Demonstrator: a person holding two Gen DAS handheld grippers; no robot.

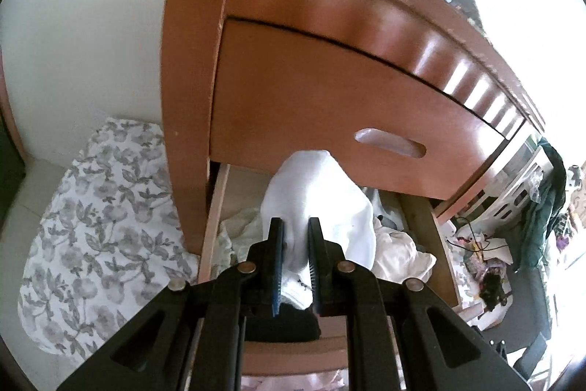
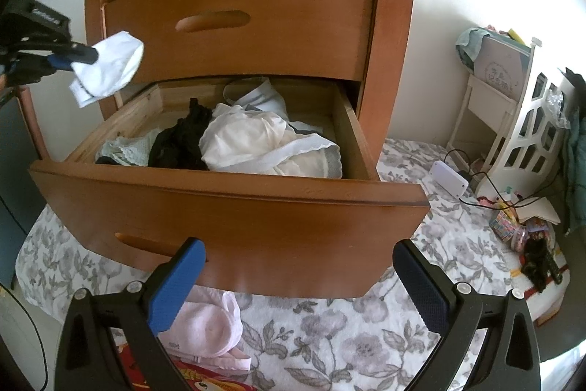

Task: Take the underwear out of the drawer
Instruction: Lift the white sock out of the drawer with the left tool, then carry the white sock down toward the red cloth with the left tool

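Note:
The lower drawer (image 2: 234,211) of a wooden nightstand stands pulled out. Inside lie white underwear (image 2: 256,141), a black lace piece (image 2: 179,141) and a pale green piece (image 2: 126,149). My left gripper (image 1: 295,226) is shut on a white piece of underwear (image 1: 322,204), which hangs in the air above the drawer's left rear corner; from the right wrist view that same white piece (image 2: 108,66) and left gripper (image 2: 78,55) show at the upper left. My right gripper (image 2: 296,257) is open in front of the drawer front, holding nothing.
The top drawer (image 2: 241,24) is closed. A pink garment (image 2: 208,328) lies on the floral bedspread (image 2: 348,336) below the drawer. A white shelf rack (image 2: 527,131), cables and clutter (image 2: 520,226) stand at the right. A white wall is behind the nightstand.

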